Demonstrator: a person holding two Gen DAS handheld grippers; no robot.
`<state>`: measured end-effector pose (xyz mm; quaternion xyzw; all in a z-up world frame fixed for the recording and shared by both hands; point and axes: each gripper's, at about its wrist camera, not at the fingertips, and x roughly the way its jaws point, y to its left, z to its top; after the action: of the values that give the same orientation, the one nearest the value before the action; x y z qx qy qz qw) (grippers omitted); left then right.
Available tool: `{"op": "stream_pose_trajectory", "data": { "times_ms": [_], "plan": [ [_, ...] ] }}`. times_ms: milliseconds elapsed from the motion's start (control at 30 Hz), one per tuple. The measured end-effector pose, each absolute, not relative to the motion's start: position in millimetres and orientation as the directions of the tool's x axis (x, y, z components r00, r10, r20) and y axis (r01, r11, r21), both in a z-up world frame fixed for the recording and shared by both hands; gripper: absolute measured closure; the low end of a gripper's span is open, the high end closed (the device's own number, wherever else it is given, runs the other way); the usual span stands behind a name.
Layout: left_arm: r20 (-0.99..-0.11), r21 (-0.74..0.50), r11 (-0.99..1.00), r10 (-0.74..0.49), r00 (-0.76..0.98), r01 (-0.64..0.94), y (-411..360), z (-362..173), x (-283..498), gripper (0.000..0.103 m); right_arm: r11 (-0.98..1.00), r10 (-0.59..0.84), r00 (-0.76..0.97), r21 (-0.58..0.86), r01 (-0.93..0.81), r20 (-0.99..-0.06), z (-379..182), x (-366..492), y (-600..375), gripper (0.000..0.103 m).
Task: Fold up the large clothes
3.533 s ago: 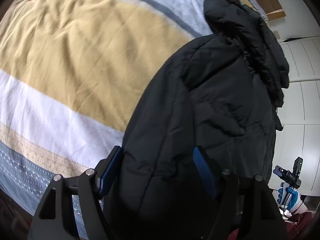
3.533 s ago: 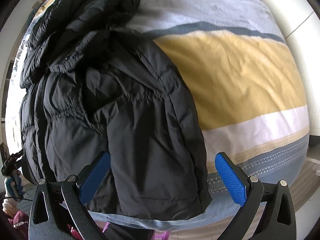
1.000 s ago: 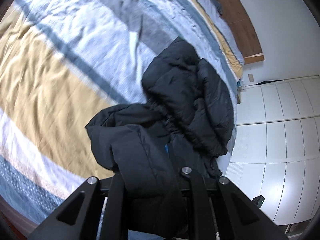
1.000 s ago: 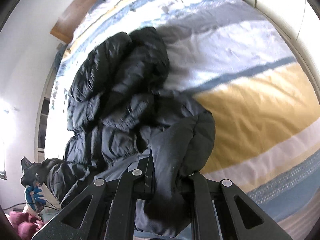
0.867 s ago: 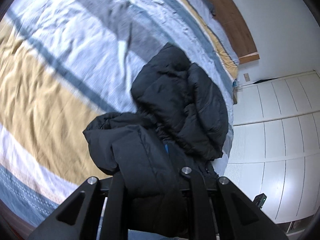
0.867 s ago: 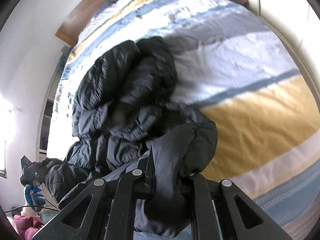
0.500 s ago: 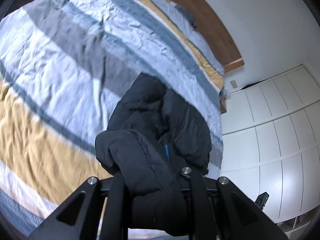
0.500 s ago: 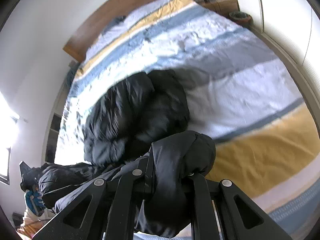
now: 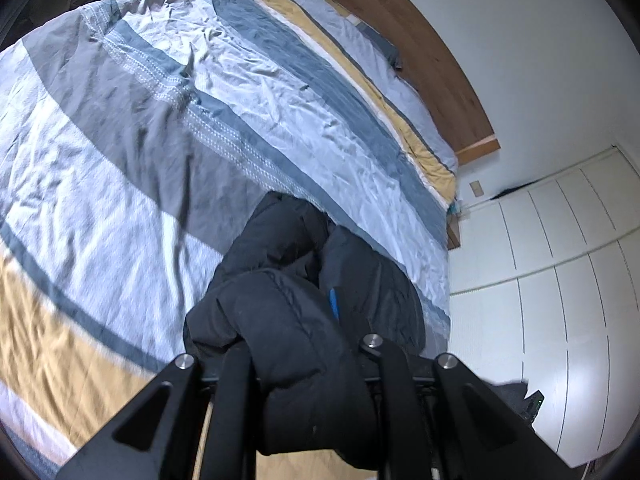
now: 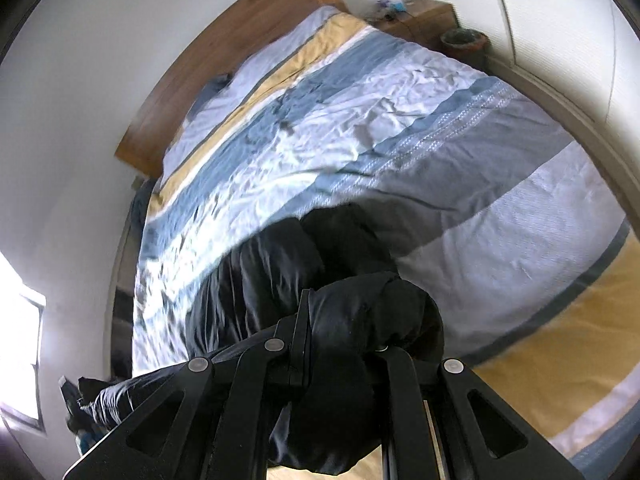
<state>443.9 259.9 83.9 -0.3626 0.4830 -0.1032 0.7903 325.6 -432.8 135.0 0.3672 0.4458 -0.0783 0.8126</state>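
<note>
Black puffer jacket is bunched up in both grippers, rest of it draped on the bed's near edge. Left gripper angled down toward the bed, fingers clamped tight on a thick fold of the jacket; fabric bulges over and hangs down between the black finger arms, a sliver of blue pad shows beside the fold. Right gripper also pitched downward, fingers closed on another wad of jacket, fabric rolled over the tips and hanging below. In the right wrist view a stretch of jacket runs off lower left toward the other gripper, blurred, can't tell detail there. Just beyond both grips the jacket's puffy upper part, likely hood and shoulders, lies in a heap on the duvet. Duvet is striped: yellow band nearest, then white, grey, blue, pale bands, wrinkled. Farther off a second yellow stripe and pillows against the wooden headboard. White wardrobe doors at right of left view. In the right view, a wooden nightstand with small items and a round basket sit past the bed's far corner, white wall behind.
</note>
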Motion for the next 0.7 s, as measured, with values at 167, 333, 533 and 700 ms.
{"op": "stream_pose_trajectory", "data": {
  "times_ms": [167, 333, 533, 700],
  "plan": [
    [-0.705, -0.665, 0.709, -0.493, 0.51, -0.235, 256.7, 60.1, 492.6, 0.09, 0.699, 0.163, 0.56, 0.495, 0.515, -0.812, 116.2, 382.3, -444.0, 0.093],
    [-0.721, -0.657, 0.702, -0.479, 0.5, -0.275, 246.7, 33.3, 549.2, 0.089, 0.692, 0.135, 0.525, 0.459, 0.557, -0.84, 94.1, 434.9, -449.8, 0.093],
    [-0.745, -0.641, 0.698, -0.466, 0.477, -0.319, 233.4, -1.2, 604.5, 0.086, 0.669, 0.121, 0.468, 0.421, 0.613, -0.875, 55.5, 484.0, -462.7, 0.092],
    [-0.77, -0.618, 0.714, -0.462, 0.44, -0.329, 219.8, -33.6, 638.3, 0.085, 0.646, 0.125, 0.416, 0.392, 0.655, -0.901, 17.3, 510.3, -472.9, 0.092]
  ]
}}
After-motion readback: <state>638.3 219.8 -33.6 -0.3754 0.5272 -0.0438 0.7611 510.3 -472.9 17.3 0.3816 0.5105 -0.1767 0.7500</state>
